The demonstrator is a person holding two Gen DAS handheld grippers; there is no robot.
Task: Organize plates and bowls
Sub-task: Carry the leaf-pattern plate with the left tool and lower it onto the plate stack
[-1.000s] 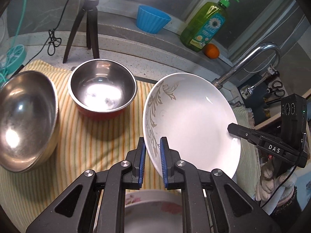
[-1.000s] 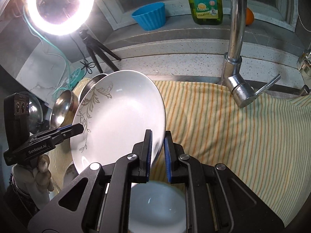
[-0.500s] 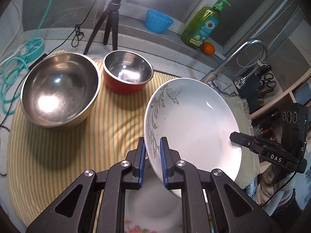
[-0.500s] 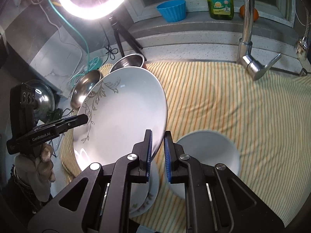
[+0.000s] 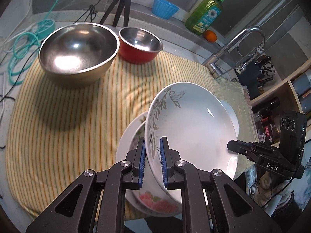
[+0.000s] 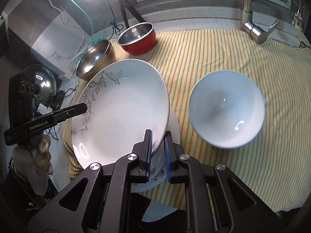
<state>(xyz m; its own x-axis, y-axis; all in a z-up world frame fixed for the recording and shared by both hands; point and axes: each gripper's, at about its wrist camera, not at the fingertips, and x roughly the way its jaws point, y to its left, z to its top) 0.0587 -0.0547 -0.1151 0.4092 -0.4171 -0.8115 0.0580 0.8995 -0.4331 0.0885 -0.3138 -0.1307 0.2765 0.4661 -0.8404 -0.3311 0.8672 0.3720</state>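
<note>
A white plate (image 5: pixel 190 128) with a grey leaf pattern hangs tilted above the striped cloth, held at two opposite rims. My left gripper (image 5: pixel 152 145) is shut on its patterned rim, and my right gripper (image 6: pixel 157 136) is shut on the plain rim. The right gripper (image 5: pixel 231 146) also shows in the left wrist view, and the left gripper (image 6: pixel 84 107) in the right wrist view. Just under the plate lies a floral plate (image 5: pixel 155 203) (image 6: pixel 155 172). A white bowl (image 6: pixel 226 110) stands to its right. Farther back are a large steel bowl (image 5: pixel 77 52) and a red bowl (image 5: pixel 140 46).
A yellow striped cloth (image 5: pixel 58 116) covers the counter. A faucet (image 6: pixel 250 27) rises at the back right. On the ledge stand a blue cup (image 5: pixel 165 7), a soap bottle (image 5: pixel 206 15) and an orange (image 5: pixel 210 36). A tripod (image 5: pixel 122 5) and teal cable (image 5: pixel 23 44) are back left.
Both grippers carried the white plate back toward the near edge of the cloth. The steel bowls now lie farther off, and the floral plate and white bowl have come into view below.
</note>
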